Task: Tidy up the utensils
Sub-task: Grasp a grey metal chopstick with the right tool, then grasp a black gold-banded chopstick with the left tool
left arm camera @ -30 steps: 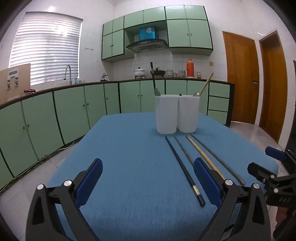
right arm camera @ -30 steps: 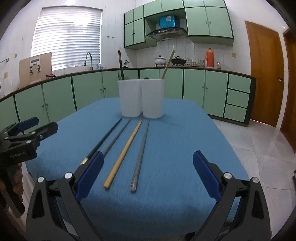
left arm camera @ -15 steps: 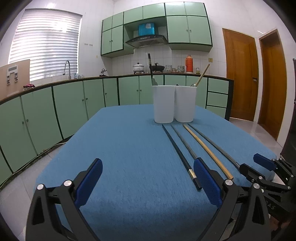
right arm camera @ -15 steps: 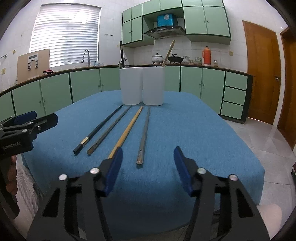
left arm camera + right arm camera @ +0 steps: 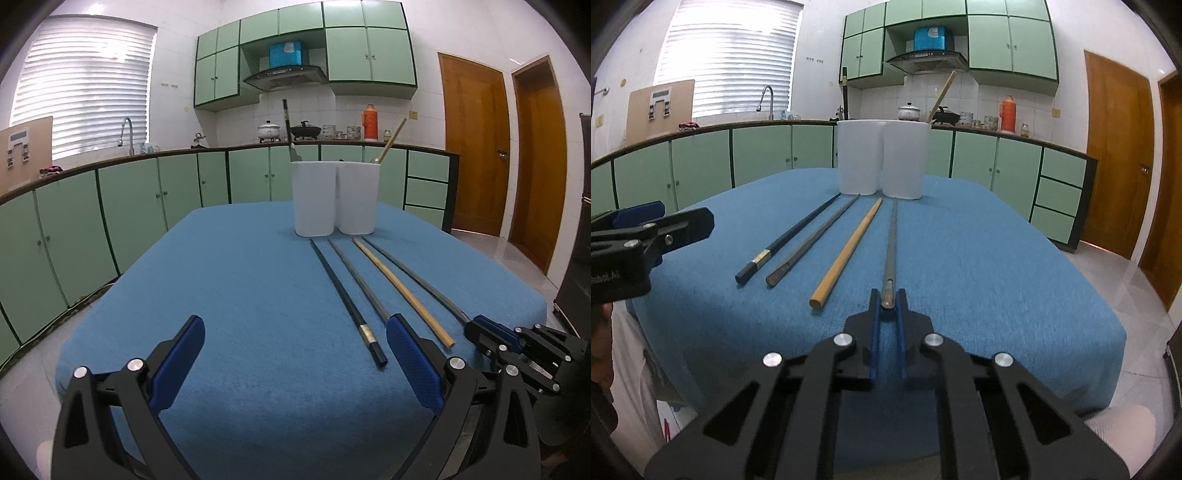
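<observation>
Four chopsticks lie side by side on the blue tablecloth [image 5: 240,277]: a black one [image 5: 790,236], a dark grey one [image 5: 816,240], a wooden one [image 5: 849,251] and a grey metal one [image 5: 892,240]. My right gripper [image 5: 887,302] is shut on the near end of the grey metal chopstick, low over the table's front edge. My left gripper [image 5: 295,332] stands open and empty left of the black chopstick [image 5: 343,295]. Beyond the sticks stand two white holders [image 5: 858,158] [image 5: 905,158], touching each other. One has a black-handled utensil [image 5: 286,125] in it and the other a wooden stick [image 5: 393,138].
Green kitchen cabinets [image 5: 129,206] run along the left and the back behind the table. Two wooden doors [image 5: 476,147] are at the right. A person's sleeve [image 5: 628,369] shows at the lower left of the right wrist view.
My right gripper has sunk toward the table and its jaws have closed from wide open onto the grey metal chopstick's near end. The left gripper stays open.
</observation>
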Motion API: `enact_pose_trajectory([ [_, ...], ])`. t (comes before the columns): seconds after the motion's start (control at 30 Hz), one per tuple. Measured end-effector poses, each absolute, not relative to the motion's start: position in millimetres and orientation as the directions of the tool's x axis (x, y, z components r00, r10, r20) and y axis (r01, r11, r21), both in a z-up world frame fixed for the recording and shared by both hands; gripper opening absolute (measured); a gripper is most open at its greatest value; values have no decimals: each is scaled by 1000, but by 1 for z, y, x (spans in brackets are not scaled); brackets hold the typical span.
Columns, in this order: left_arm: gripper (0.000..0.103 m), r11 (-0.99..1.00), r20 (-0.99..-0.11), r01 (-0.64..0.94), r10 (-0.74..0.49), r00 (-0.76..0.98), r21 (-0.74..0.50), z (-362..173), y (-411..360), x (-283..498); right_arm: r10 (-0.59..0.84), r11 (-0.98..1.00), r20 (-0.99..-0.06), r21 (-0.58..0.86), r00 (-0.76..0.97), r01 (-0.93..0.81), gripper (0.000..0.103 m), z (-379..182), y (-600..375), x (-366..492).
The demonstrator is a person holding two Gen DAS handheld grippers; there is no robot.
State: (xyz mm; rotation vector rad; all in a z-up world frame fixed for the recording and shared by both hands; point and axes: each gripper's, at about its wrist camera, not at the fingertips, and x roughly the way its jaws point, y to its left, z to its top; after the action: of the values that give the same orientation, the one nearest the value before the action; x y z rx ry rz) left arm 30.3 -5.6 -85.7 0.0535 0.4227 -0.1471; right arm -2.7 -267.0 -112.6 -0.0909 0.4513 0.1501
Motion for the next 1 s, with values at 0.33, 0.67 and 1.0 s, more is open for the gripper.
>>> enact_pose_trajectory([
  [0.33,87,980,-446,193,-150,882,53,-96,-27,35,136,989,-444,4,886,-150,7,-111,-284,-5],
  [0.67,58,975,-514,218,-162,842,49,-107,-39,49,149,987,-444,16,884,-158,7,-114,-290,-6],
  [1.0,14,966,-516,260,-218,829,10,-107,-50,50,166,985,-443,36,881,-168,7,-115,-294,-8],
])
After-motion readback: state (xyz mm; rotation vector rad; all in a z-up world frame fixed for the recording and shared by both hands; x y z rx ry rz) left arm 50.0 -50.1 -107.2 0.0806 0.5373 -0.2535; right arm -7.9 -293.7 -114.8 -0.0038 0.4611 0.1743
